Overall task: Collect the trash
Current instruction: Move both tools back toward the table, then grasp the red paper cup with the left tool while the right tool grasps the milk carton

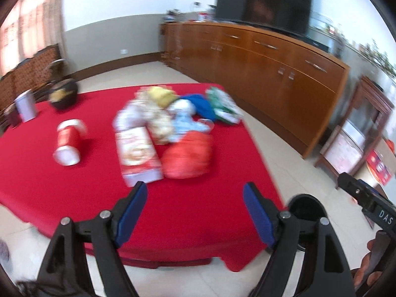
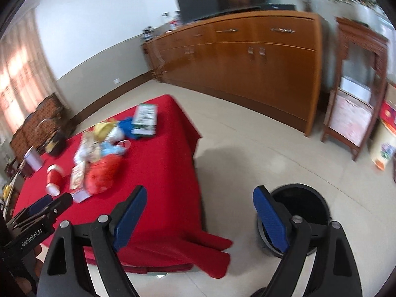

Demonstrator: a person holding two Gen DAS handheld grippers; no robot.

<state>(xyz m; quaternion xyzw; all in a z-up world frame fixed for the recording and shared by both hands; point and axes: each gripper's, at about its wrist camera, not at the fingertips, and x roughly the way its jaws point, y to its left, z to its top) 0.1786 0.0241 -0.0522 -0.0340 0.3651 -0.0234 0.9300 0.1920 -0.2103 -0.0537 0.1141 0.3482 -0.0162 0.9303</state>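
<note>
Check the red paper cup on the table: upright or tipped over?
Tipped over. The red cup lies on its side on the red tablecloth, its white base facing the camera.

White letters "DAS" run along the black body of your right gripper (image 1: 371, 198), seen beside the black bin (image 1: 305, 209). White lettering "GenRobot.AI" sits on your left gripper (image 2: 42, 206). The packaging print on the red tablecloth (image 2: 160, 173) is too blurred to read.

Trash pile (image 1: 170, 121) mid-table motion-blurred, wrappers indistinguishable, black bin (image 1: 305, 208) half hidden behind left gripper's finger, television (image 1: 262, 0) cropped at top
</note>
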